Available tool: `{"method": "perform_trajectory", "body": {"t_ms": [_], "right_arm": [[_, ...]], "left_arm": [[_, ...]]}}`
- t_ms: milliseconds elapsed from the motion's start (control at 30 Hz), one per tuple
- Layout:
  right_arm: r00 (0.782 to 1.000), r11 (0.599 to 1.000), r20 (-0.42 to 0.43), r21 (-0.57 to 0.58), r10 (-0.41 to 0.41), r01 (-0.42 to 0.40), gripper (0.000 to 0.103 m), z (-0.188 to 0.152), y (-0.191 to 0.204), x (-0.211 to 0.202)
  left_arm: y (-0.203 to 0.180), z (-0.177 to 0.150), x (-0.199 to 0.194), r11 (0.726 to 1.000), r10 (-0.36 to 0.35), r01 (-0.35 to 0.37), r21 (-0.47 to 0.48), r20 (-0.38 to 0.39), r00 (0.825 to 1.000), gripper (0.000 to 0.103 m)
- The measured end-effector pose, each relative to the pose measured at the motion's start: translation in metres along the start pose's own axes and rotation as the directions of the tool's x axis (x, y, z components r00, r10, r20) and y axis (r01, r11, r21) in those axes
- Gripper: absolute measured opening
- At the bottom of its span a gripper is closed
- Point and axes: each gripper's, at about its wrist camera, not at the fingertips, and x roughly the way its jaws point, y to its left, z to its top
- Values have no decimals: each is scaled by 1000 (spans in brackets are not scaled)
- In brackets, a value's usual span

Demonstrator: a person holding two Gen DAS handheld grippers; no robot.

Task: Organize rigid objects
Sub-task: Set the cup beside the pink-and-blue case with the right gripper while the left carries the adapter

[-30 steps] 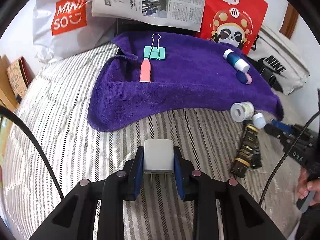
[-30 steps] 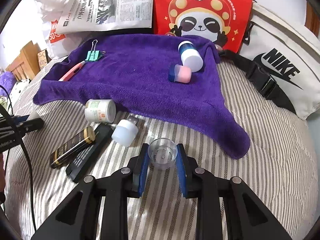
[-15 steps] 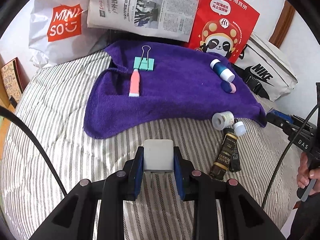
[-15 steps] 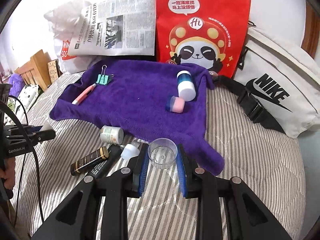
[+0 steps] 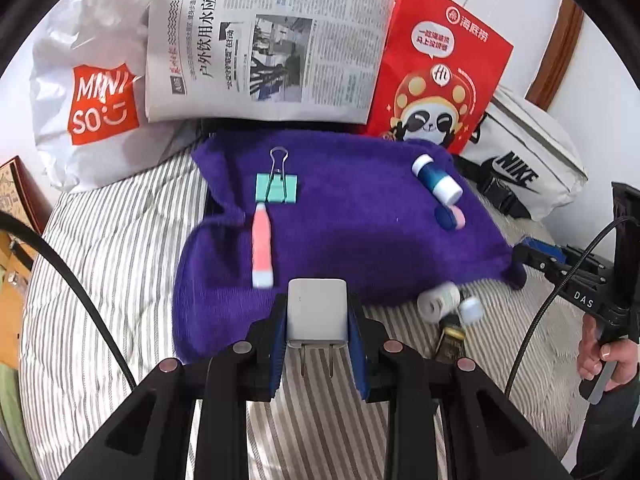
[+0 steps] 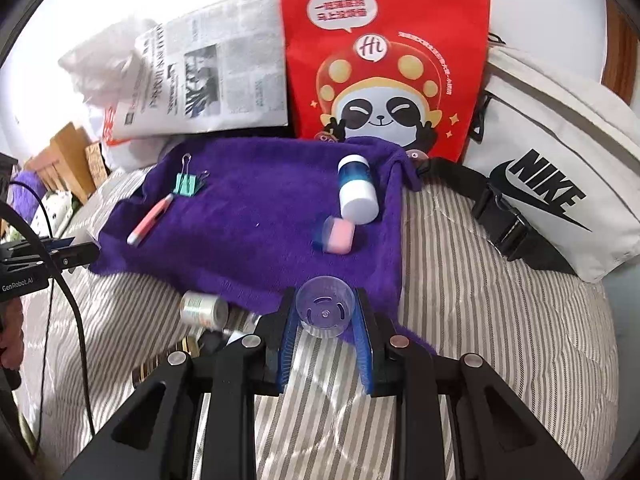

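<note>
The left hand-held gripper [image 5: 317,334] is clamping a white charger plug [image 5: 317,312] between its blue pads, the two metal prongs pointing back toward the camera, and is holding it in the air above the striped bed [image 5: 112,248] at the near edge of the purple towel [image 5: 360,240]. The right hand-held gripper [image 6: 325,332] is squeezing a small clear plastic cup [image 6: 325,311] by its sides, the open mouth facing the camera, over the towel's near corner.

On the towel a teal binder clip [image 5: 277,187] is lying with a pink tube [image 5: 261,250] just beside it, its tip touching the clip's lower edge. Toward the towel's right side a blue bottle with white caps [image 5: 437,179] is lying on its side, and a small blue-and-pink container [image 5: 450,217] is sitting just beside it.

Off the towel, on the bed near its right corner, a white roll-shaped jar [image 5: 438,302], a small white cap [image 5: 470,309] and a dark gold-trimmed tube [image 5: 450,338] are lying close together, blurred.

Behind the towel, a white MINISO bag [image 5: 92,104], a folded newspaper [image 5: 264,40], a red panda-print bag [image 5: 436,68] and a white Nike bag [image 5: 532,160] are leaning in a row. At the right edge of the left wrist view, a person's hand [image 5: 604,354] is gripping the handle of the other gripper
</note>
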Motion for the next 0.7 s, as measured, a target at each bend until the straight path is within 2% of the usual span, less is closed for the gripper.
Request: {"method": "perform_trajectory", "body": {"t_ms": [367,700], "right_arm": [[1000,1000,-11,10,2,-2,27,15,-9,24],[996,1000,-88,-20,6,-7,27,22,-4,62]], "left_arm": [[11,22,14,1000,-1,1,-26,-4,1000,26],[15,28,32,999,-13,12,-41,-22,1000,26]]}}
